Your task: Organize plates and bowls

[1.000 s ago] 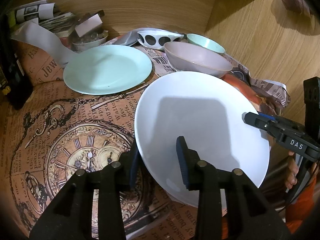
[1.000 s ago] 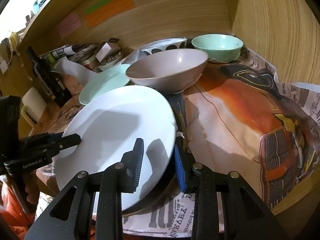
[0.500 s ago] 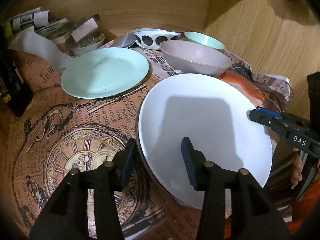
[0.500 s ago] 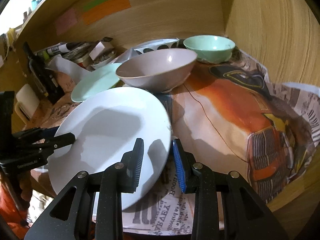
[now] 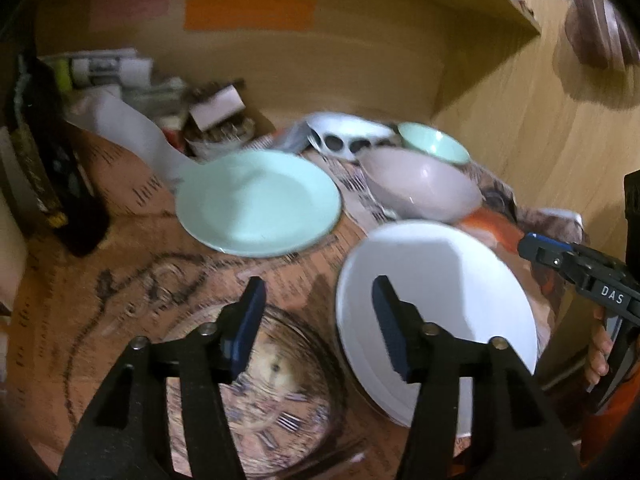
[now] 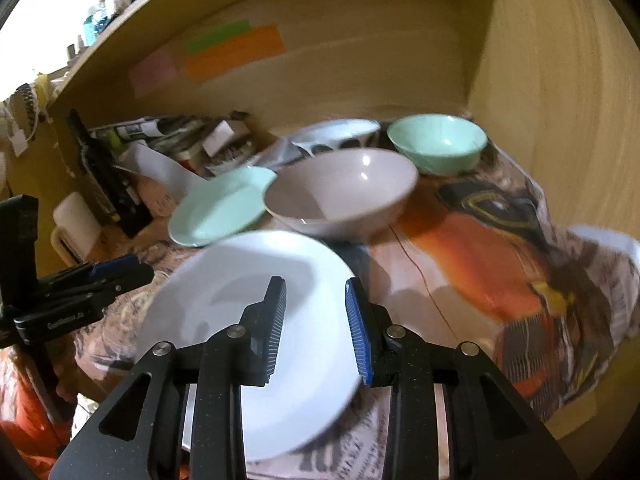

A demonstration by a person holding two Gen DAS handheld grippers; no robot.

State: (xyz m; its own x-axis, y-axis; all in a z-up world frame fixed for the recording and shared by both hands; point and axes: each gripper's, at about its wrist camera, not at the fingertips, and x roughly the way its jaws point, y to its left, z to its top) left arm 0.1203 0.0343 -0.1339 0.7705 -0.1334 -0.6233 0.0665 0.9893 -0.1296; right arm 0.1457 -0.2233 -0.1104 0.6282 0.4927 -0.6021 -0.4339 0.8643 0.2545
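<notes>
A white plate (image 5: 440, 292) lies on the printed cloth near the front edge; it also shows in the right wrist view (image 6: 256, 304). A mint plate (image 5: 260, 204) lies behind it to the left. A grey-pink bowl (image 6: 340, 192), a mint bowl (image 6: 438, 142) and a white bowl with dark dots (image 5: 348, 138) stand at the back. My left gripper (image 5: 316, 320) is open above the white plate's left rim and holds nothing. My right gripper (image 6: 316, 328) is open above the plate's right rim and holds nothing.
A dark bottle (image 5: 52, 168) stands at the left. Papers, a small box and a cluttered dish (image 5: 216, 120) lie at the back left. Wooden walls (image 6: 560, 80) close the back and right. A white mug (image 6: 76, 224) stands far left.
Both grippers have let go of the white plate and pulled up and back. The left one opened wide and shifted left. The plate now lies flat on the cloth.
</notes>
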